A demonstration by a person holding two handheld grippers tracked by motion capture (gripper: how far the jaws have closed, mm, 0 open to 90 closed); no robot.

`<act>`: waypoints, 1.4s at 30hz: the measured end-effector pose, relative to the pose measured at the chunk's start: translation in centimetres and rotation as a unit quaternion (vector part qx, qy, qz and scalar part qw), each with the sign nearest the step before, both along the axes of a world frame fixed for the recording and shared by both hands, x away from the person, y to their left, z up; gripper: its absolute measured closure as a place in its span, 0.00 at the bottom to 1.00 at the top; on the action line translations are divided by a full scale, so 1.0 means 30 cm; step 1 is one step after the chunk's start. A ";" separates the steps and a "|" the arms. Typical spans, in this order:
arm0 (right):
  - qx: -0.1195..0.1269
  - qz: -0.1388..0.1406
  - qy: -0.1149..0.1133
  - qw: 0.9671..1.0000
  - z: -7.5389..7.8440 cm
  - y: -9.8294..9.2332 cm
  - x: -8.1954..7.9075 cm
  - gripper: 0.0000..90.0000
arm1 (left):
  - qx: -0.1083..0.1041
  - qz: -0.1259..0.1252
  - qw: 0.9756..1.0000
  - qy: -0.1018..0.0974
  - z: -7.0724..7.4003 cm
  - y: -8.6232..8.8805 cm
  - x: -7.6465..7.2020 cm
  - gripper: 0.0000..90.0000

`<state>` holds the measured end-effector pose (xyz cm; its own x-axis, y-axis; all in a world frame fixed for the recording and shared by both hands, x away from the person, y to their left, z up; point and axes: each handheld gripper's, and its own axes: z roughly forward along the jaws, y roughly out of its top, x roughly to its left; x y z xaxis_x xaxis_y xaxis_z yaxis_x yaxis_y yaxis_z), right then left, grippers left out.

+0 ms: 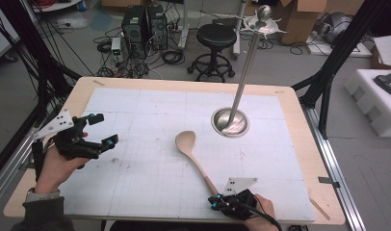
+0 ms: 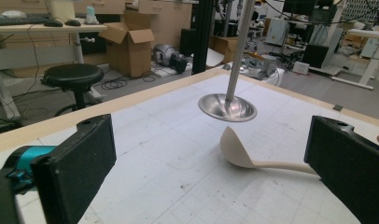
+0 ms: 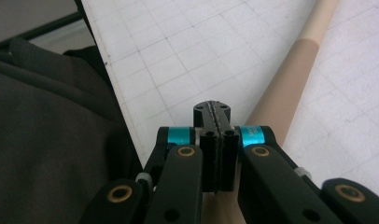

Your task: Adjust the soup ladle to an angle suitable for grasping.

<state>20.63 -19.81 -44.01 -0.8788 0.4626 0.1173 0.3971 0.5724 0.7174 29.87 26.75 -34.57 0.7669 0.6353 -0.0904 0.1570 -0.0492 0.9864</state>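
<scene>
A pale wooden spoon lies on the white gridded mat, bowl toward the table's middle and handle toward the near edge. My right gripper sits at the handle's near end. In the right gripper view its jaws are shut flat against each other, and the spoon handle runs beneath and past them on the right. My left gripper hovers at the left side of the mat, open and holding nothing. Between its wide jaws I see the spoon farther off.
A metal stand with a round dish base and a tall tilted pole stands right of centre; the base lies just beyond the spoon's bowl. A black stool and computer towers are behind the table. Dark clothing borders the near edge.
</scene>
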 end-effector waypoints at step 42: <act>-0.023 -0.064 -0.072 0.995 -0.002 -0.104 0.096 1.00 | 0.006 -0.003 1.000 0.006 -0.012 -0.010 0.008 0.03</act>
